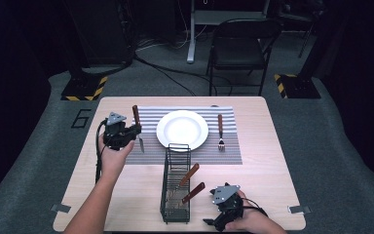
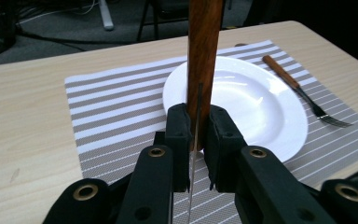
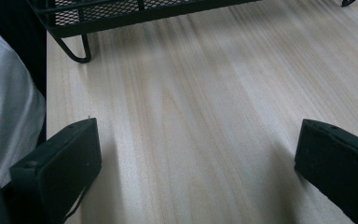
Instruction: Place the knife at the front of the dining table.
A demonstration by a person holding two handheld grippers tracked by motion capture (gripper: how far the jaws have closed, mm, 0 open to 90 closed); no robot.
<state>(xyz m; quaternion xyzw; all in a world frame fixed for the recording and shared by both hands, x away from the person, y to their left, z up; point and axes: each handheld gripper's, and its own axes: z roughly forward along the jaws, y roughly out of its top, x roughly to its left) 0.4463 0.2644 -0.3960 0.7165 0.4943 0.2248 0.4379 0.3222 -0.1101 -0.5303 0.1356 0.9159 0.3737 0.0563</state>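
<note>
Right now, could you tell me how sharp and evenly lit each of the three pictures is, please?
High view: the pale wooden table is brightly lit, the room behind dark. Left gripper view: the wood-handled knife in the left gripper is soft up close, while the round white plate is sharper with a mild sheen. Right gripper view: the wood grain is smeared, and the right gripper casts soft shadows.

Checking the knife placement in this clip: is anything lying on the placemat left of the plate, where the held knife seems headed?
Nothing visible does. The left claw is shut on the knife over the placemat's left strip, which looks bare beside the plate. The fork lies on the plate's far side.
</note>
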